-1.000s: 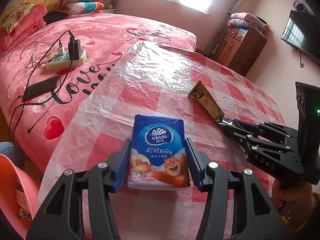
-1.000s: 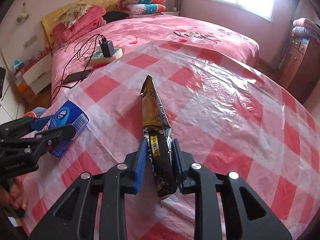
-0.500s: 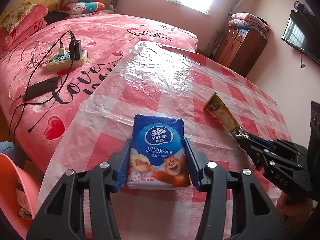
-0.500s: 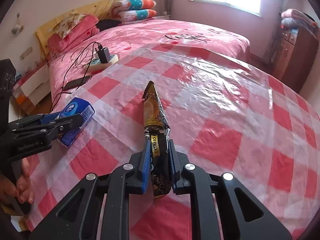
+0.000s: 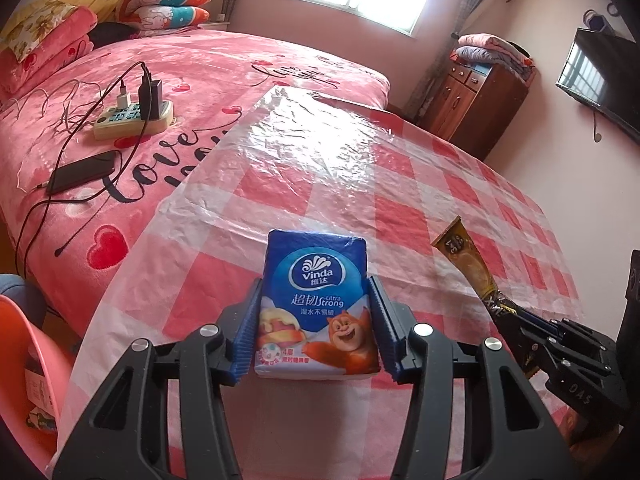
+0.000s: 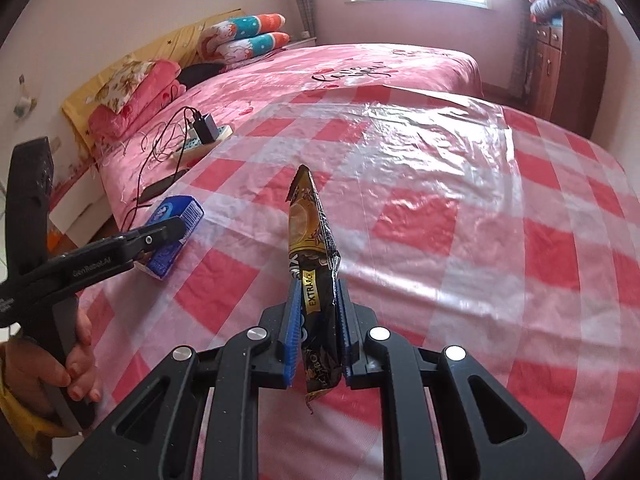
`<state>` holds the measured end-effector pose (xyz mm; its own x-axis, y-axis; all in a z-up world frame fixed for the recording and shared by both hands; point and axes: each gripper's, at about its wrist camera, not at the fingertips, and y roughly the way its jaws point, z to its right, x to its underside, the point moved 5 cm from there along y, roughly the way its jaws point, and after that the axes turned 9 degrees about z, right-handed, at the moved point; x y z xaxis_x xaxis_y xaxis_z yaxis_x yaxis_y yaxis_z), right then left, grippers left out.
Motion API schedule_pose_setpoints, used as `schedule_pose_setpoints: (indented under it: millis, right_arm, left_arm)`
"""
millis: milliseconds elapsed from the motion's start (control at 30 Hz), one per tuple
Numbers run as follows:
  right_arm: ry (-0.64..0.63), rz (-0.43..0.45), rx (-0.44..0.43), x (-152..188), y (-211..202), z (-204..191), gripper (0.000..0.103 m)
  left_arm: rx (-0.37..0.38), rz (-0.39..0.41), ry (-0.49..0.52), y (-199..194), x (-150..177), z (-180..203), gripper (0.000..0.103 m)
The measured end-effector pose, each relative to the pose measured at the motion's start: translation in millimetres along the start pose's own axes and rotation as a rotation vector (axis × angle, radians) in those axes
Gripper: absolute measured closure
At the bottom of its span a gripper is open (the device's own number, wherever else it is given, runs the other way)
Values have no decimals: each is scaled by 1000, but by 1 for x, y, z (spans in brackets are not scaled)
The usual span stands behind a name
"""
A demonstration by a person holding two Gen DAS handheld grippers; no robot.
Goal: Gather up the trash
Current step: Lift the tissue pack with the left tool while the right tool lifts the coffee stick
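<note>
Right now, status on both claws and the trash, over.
Left claw shut on Vinda tissue pack. Right claw shut on gold-black snack wrapper, lifted off checkered tablecloth. Nothing in the way.

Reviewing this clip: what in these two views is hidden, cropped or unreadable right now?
- Left wrist view: the blue Vinda tissue pack has its sides covered by the left tool; whether it rests on the checked plastic tablecloth is unclear.
- Right wrist view: the gold-and-black snack wrapper has its lower print hidden between the right tool pads.
- Neither view shows a trash bin.
- Left wrist view: the orange plastic chair is cut by the edge.
</note>
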<state>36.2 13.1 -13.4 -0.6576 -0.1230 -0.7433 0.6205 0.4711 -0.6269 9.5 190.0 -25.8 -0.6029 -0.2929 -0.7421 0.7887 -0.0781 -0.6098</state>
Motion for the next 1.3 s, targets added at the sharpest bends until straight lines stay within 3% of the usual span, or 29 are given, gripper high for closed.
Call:
schedule_pose_setpoints:
  millis: [300, 733, 1300]
  right_arm:
    - [86, -5, -43, 11, -18, -1, 85]
    - [72, -15, -78, 16, -30, -31, 85]
    - [7, -87, -209, 19, -22, -109, 85]
  left_arm:
    - [26, 3, -5, -16, 11, 4, 51]
    - [9, 45, -12, -56, 9, -10, 51]
    - [-104, 93, -98, -110, 13, -97, 51]
